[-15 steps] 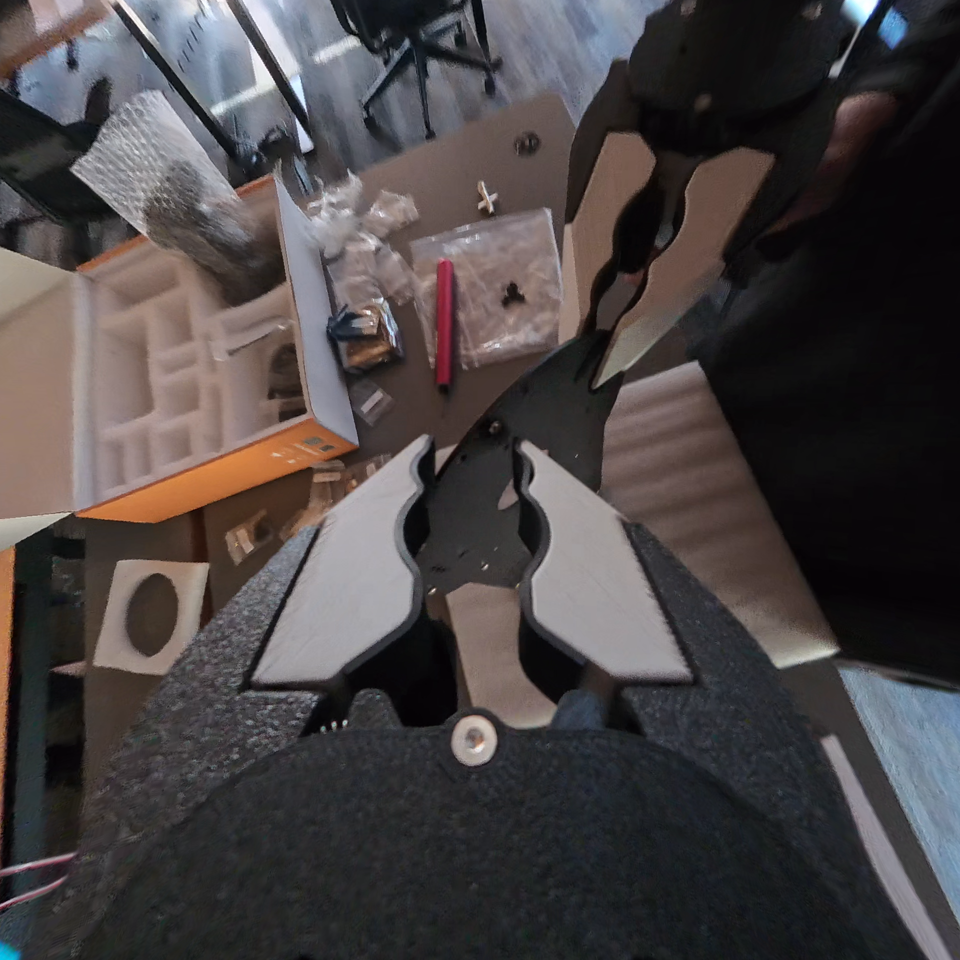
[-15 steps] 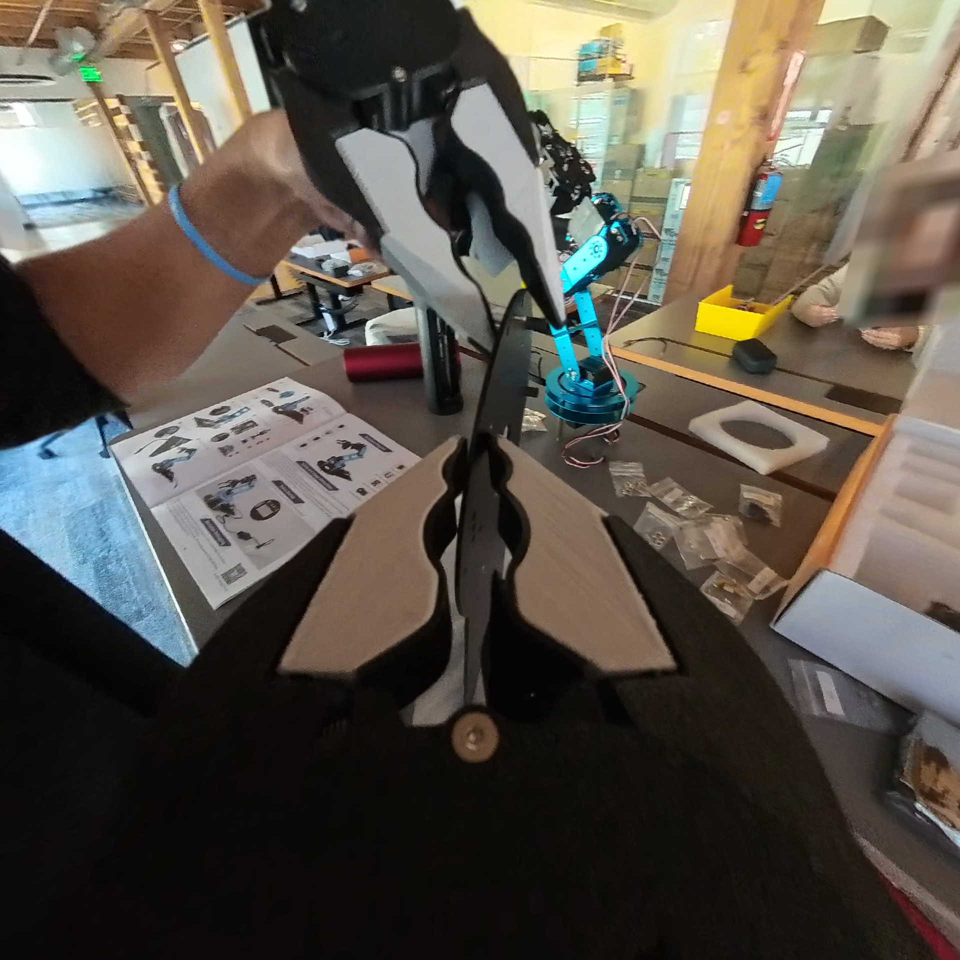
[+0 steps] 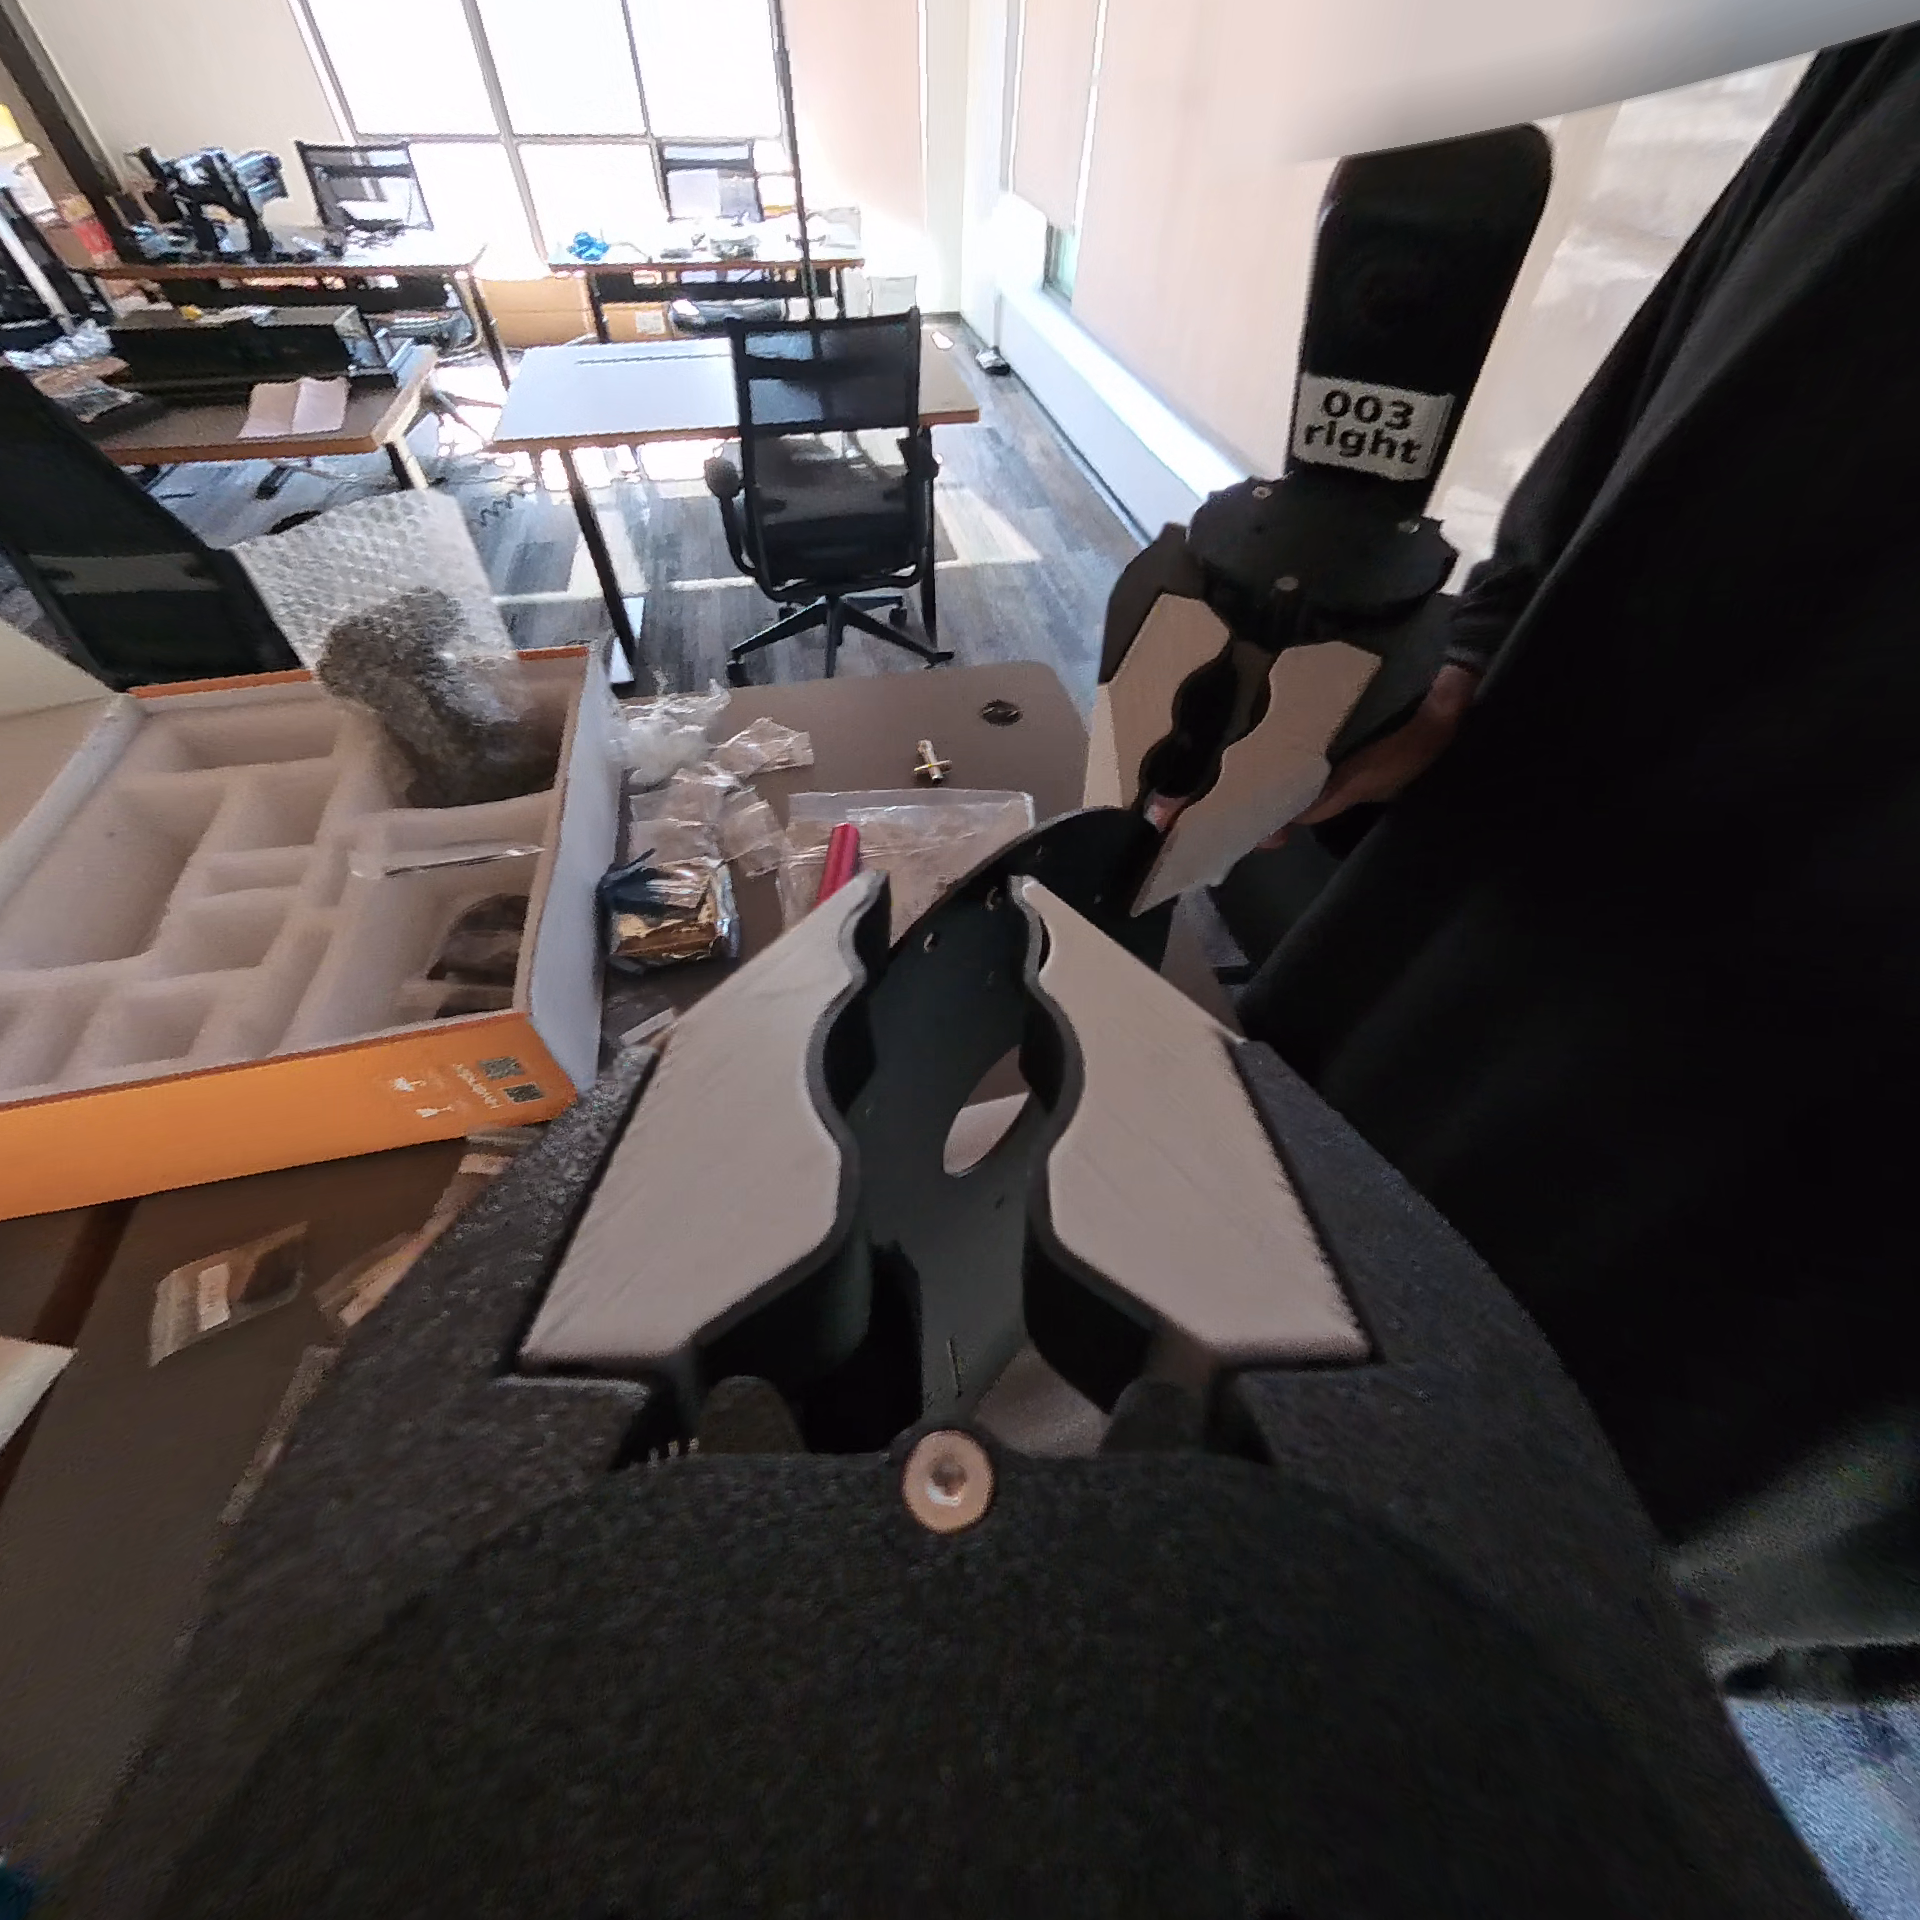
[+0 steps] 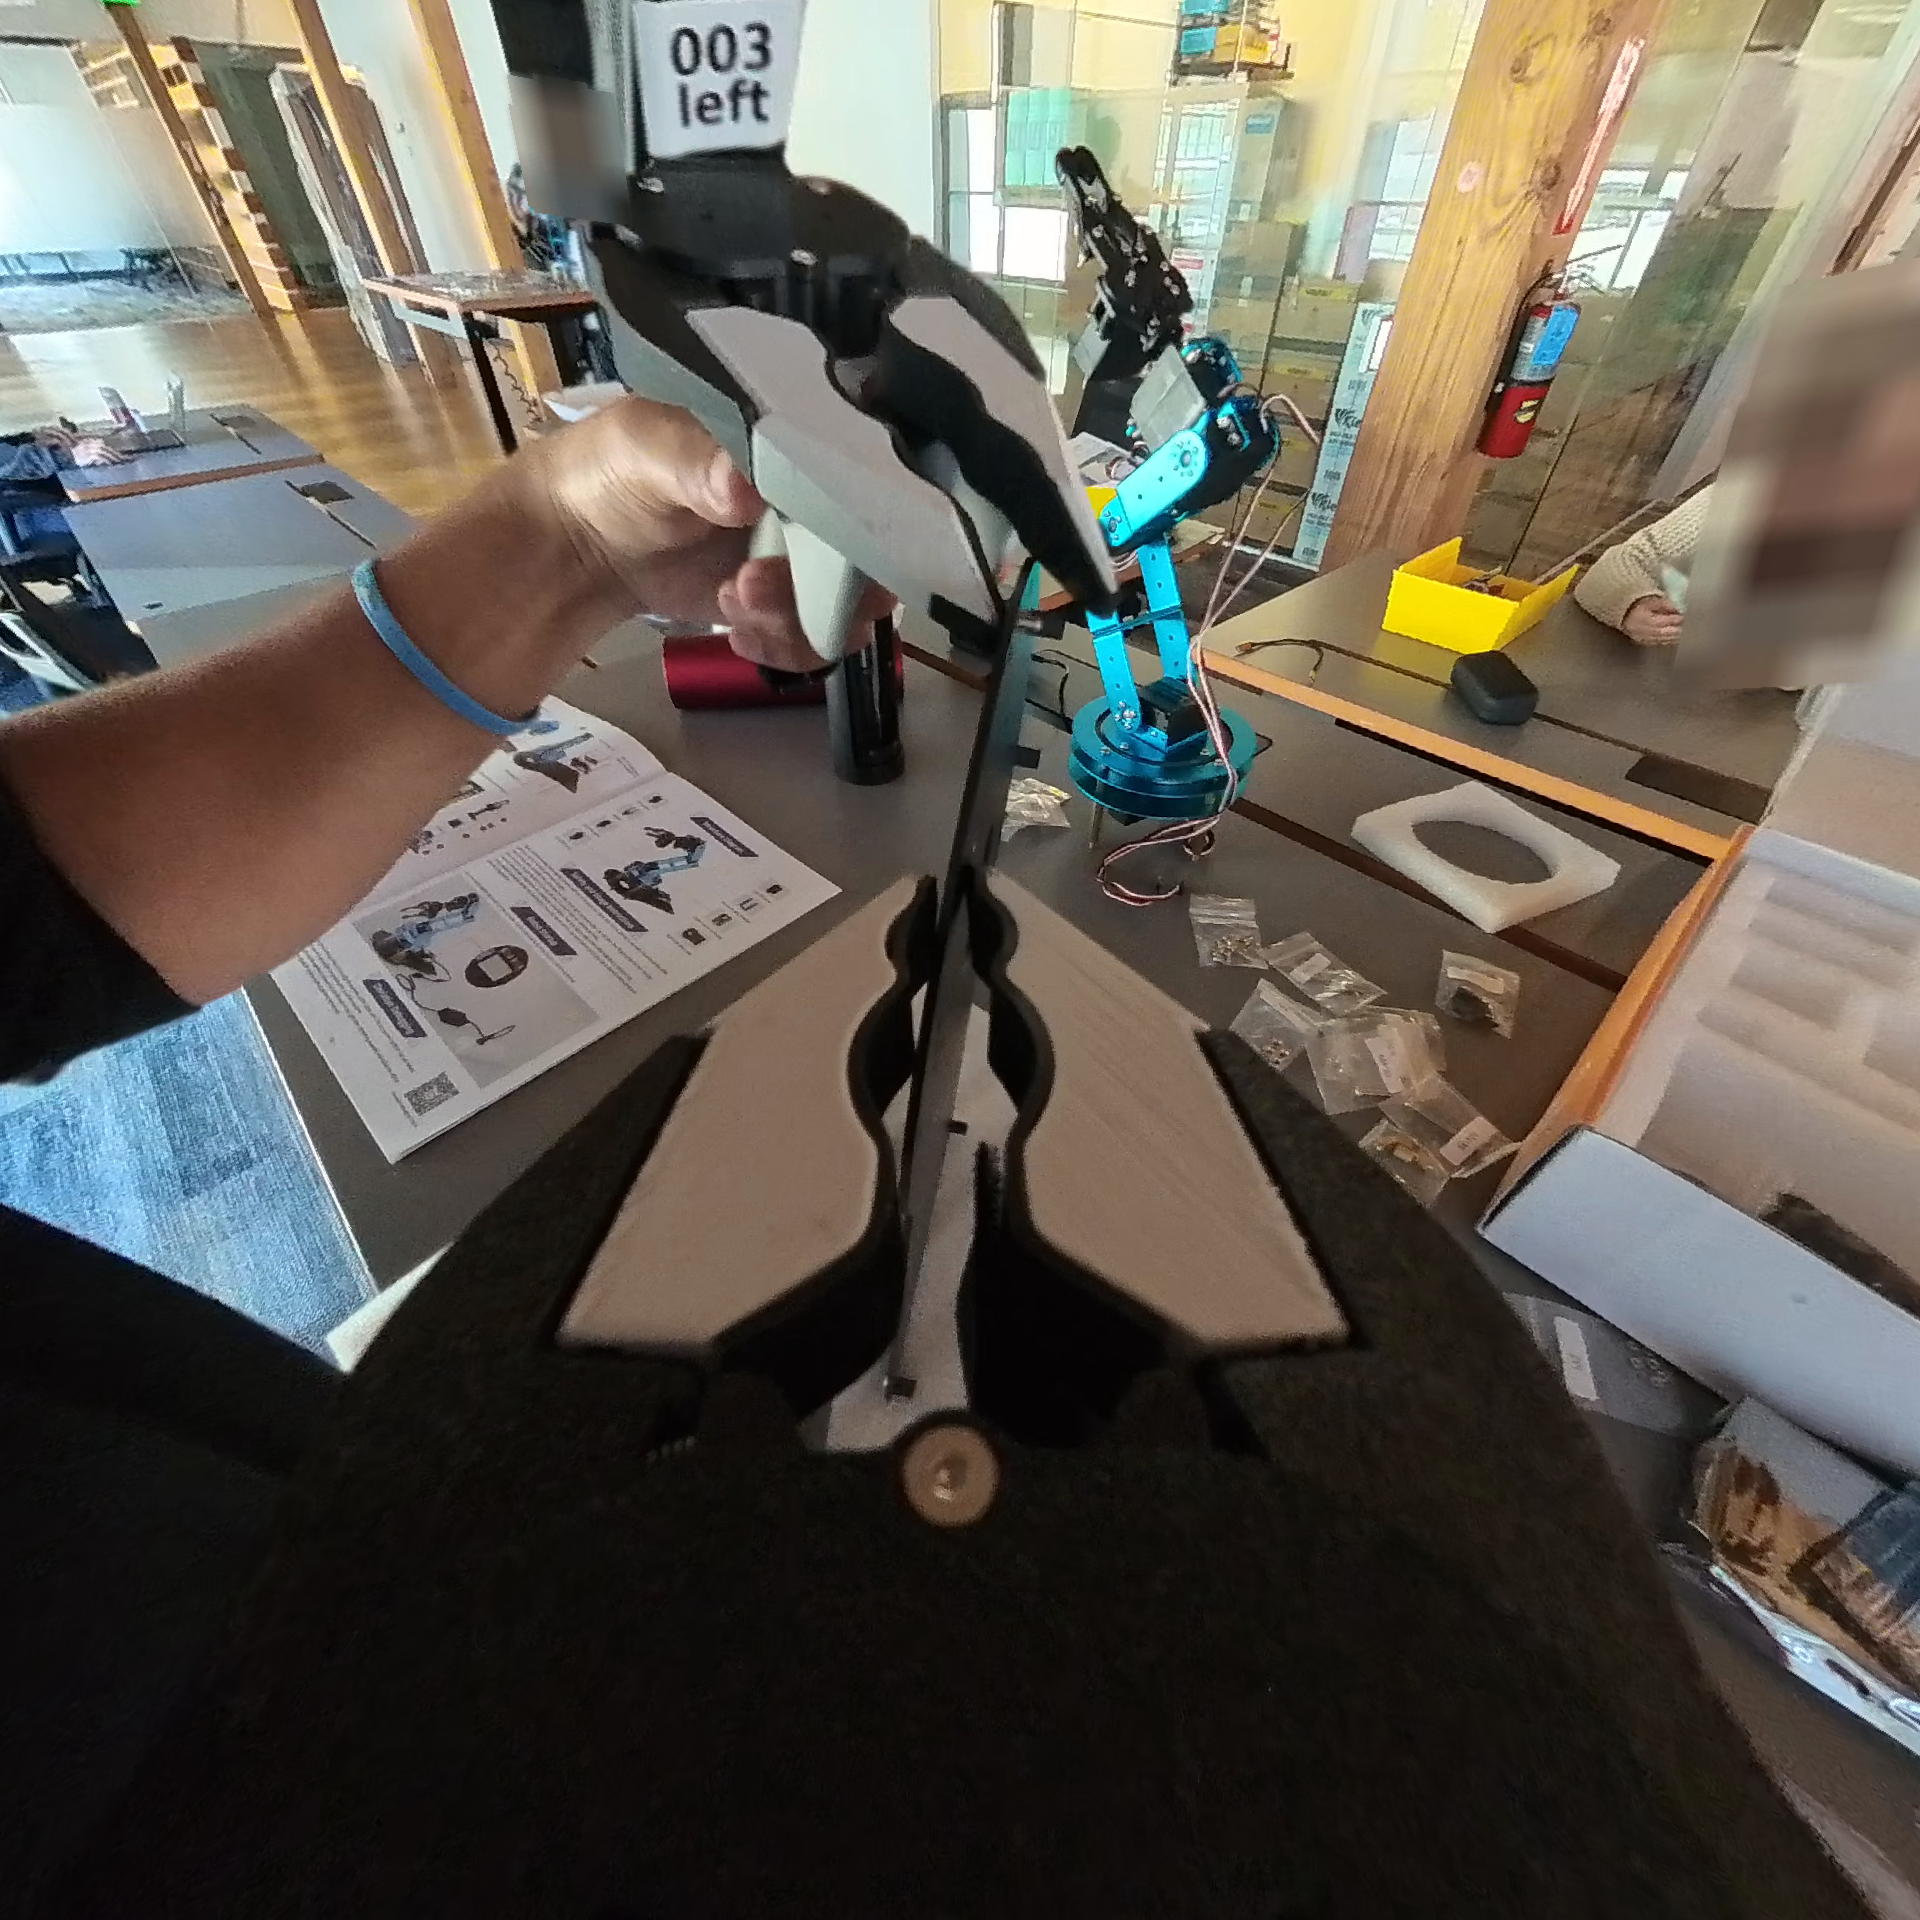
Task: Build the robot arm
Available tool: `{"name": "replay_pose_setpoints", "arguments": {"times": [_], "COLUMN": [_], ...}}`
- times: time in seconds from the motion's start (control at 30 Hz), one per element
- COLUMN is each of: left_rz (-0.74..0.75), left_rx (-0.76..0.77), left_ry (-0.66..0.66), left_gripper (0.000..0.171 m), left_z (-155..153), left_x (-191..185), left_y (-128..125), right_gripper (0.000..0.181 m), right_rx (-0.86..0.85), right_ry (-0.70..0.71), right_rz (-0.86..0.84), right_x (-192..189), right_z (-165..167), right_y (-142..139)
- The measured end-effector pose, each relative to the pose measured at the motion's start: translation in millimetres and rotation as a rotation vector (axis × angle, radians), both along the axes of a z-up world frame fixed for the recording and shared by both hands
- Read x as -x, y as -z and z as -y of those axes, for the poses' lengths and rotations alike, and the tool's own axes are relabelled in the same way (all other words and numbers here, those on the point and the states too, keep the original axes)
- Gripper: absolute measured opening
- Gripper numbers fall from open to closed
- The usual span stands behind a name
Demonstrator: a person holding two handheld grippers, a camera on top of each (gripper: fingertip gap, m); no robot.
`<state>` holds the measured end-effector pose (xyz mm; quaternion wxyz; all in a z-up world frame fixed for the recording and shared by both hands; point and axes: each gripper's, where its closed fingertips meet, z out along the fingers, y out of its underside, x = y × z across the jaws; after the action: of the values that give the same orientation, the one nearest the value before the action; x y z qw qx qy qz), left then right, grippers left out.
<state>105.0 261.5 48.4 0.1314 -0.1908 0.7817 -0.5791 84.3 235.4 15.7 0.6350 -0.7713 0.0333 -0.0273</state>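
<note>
A grey table [image 4: 1382,935] carries an open orange-sided box [image 3: 312,1091] of white foam at one edge, a paper manual [image 4: 540,914] near the opposite edge and a small blue robot arm [image 4: 1153,665] towards the far side; little plastic bags of hardware [image 4: 1340,1029] lie scattered between arm and box; above all this a thin black plate [image 3: 935,1091] is held in the air between two tools, seemingly so both ends are steadied; the left gripper [image 3: 951,894] has its fingers pressed onto one end of the plate; the right gripper [image 4: 961,883] pinches the other end edge-on, fingers closed on it; a red cylinder [image 4: 727,670] lies behind the hand [image 4: 644,509]
</note>
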Motion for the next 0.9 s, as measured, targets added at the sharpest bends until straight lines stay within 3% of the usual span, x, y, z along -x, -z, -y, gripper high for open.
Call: {"name": "replay_pose_setpoints", "arguments": {"times": [0.43, 0.9], "left_rz": [0.014, 0.127], "left_rx": [0.181, 0.093], "left_ry": [0.206, 0.202], "left_gripper": [0.014, 0.018], "left_z": [-11, -11], "left_x": [24, 19], "left_y": [-6, -4], "right_gripper": [0.006, 0.004], "right_rx": [-0.018, -0.004], "right_ry": [-0.062, 0.002], "right_rz": [-0.015, -0.006], "right_x": [18, 12], "right_z": [-9, -9], "right_y": [-2, -1]}}
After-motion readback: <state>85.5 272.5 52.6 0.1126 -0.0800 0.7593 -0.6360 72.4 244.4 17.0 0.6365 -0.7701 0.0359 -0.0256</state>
